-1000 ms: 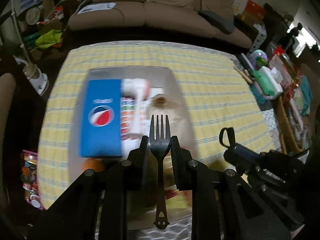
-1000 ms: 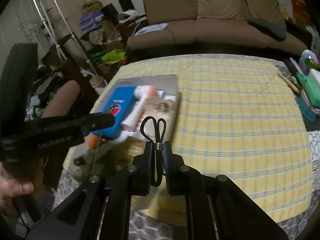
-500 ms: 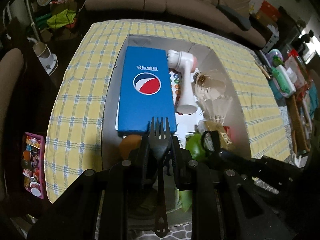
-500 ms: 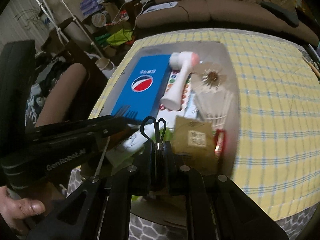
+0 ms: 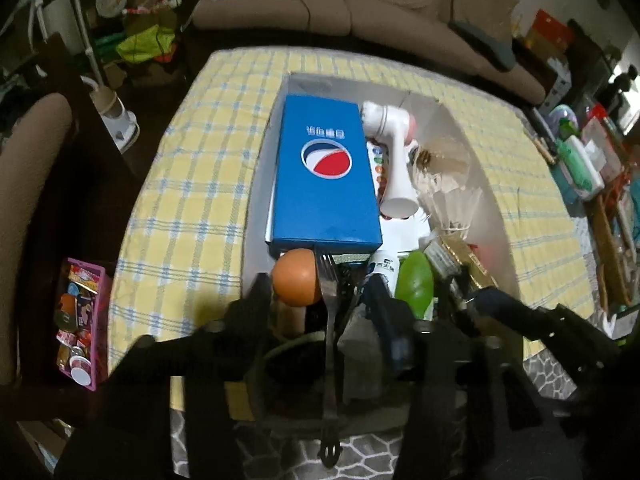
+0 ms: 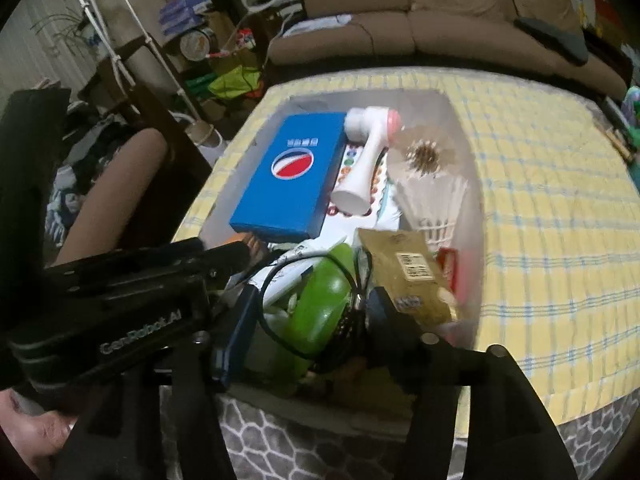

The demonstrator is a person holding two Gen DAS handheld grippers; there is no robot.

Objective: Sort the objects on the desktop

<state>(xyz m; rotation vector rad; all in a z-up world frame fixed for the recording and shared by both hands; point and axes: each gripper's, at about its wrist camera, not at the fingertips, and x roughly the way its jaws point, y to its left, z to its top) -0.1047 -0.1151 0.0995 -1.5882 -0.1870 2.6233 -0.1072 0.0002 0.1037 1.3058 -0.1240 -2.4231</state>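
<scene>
A grey bin (image 5: 260, 184) on the yellow checked table holds a blue Pepsi box (image 5: 326, 172), a white facial brush (image 5: 394, 160), shuttlecocks (image 5: 452, 196), an orange ball (image 5: 298, 280), a green object (image 5: 416, 282) and a gold packet (image 6: 408, 268). My left gripper (image 5: 320, 300) stands open over the bin's near end, and a dark fork (image 5: 330, 320) lies loose between its jaws. My right gripper (image 6: 308, 312) is open too, over the green object (image 6: 324, 304). The black scissors (image 6: 316, 312) lie loose on it, their loops between the jaws.
The bin (image 6: 464, 184) sits left of centre on the table. A pink tray of small items (image 5: 80, 316) is on the floor at the left. Bottles and boxes (image 5: 580, 156) crowd the table's right edge. A sofa (image 5: 360, 8) stands behind.
Both grippers came down over the bin's near end and opened. The fork and the scissors are no longer clamped and rest loose between the jaws.
</scene>
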